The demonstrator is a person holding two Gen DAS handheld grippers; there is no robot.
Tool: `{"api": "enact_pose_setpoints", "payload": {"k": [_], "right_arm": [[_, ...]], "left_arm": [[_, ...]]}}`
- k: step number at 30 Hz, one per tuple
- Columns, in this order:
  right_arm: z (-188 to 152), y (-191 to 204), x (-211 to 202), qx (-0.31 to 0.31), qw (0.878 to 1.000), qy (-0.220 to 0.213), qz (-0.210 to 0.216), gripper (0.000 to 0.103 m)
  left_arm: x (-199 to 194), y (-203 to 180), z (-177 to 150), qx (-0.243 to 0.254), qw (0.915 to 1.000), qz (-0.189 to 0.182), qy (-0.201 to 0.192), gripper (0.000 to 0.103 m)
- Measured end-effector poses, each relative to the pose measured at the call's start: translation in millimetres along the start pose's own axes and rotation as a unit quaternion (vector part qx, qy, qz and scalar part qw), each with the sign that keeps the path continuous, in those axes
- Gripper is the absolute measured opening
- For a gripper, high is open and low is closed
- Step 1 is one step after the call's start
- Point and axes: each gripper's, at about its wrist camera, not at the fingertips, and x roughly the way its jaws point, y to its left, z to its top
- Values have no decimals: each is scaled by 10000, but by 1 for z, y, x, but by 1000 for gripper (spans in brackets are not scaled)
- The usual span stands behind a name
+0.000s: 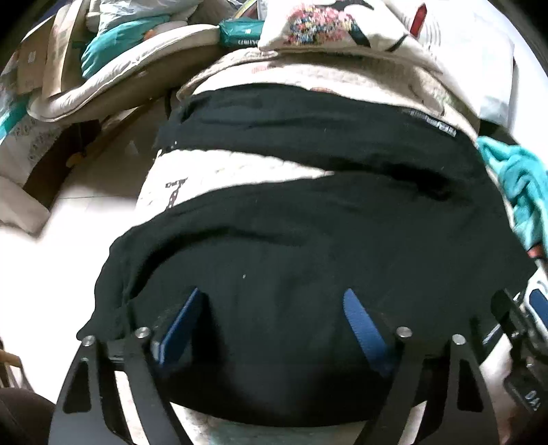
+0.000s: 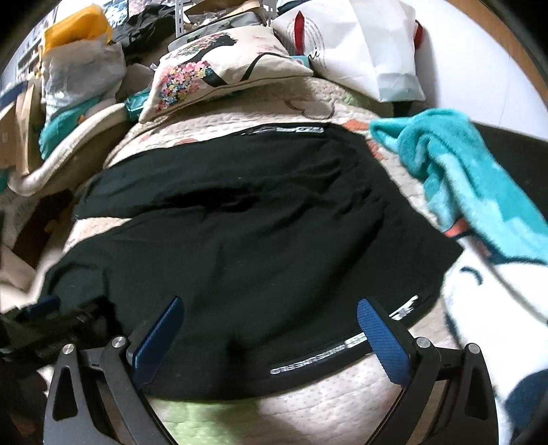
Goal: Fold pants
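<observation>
Left wrist view: black pants (image 1: pixel 308 239) lie spread on a quilted bedspread (image 1: pixel 219 171) on the bed, both legs running off to the left w/ a strip of quilt showing between them, so the legs are not yet laid one on the other. Left hand-held gripper (image 1: pixel 270 304) hovers over the near leg, jaws wide apart, nothing held; whether the blue pads (image 1: pixel 181 328) touch the fabric cannot be told. Right hand-held gripper (image 1: pixel 527 325) shows at the right edge. Beyond the pants: a printed cushion (image 1: pixel 328 27) and a teal towel (image 1: pixel 517 178) at the right; pale floor (image 1: pixel 68 219) and piled clutter at the left. Right wrist view: same pants (image 2: pixel 246 232), waistband w/ lettered trim (image 2: pixel 308 359) near the camera, just beside the right pad. Right hand-held gripper (image 2: pixel 270 328) also spread wide, empty, over the waist end. Judgement: task at start, approx. no fold made; remaining steps are leg-over-leg, then lengthwise folds. Surface is soft, cream quilt w/ a green patch (image 2: pixel 205 421) at the near edge. Room is crowded: flowered cushion (image 2: pixel 212 75), white paper bag (image 2: pixel 370 51), teal towel (image 2: pixel 462 164), yellow item (image 2: pixel 75 30) on plastic bags far left.
</observation>
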Motion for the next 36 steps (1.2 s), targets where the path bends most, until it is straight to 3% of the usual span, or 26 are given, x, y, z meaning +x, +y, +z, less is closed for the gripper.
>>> {"api": "enact_pose_setpoints", "payload": {"k": [4, 7, 12, 19, 26, 31, 36], "right_arm": [[12, -4, -20, -143, 9985, -364, -376, 102], [28, -3, -39, -364, 9957, -782, -346, 103], [63, 1, -46, -631, 9966, -447, 282, 102], [96, 9, -32, -793, 9965, -262, 85, 100], [124, 10, -29, -844, 9947, -348, 463, 100], [147, 8, -5, -1133, 9890, 103, 949, 100], [169, 0, 36, -1434, 9853, 275, 889, 100]], "left_arm": [[-16, 4, 8, -46, 9993, -13, -358, 82], [-27, 7, 14, -73, 9982, -81, -592, 82], [-31, 13, 19, -208, 9977, -207, -611, 82], [-33, 17, 23, -333, 9973, -346, -549, 82], [-41, 24, 34, -300, 9978, -319, -499, 82], [-48, 44, 74, -52, 9974, -647, -325, 82], [-22, 70, 122, 429, 9987, -98, -248, 82]]}}
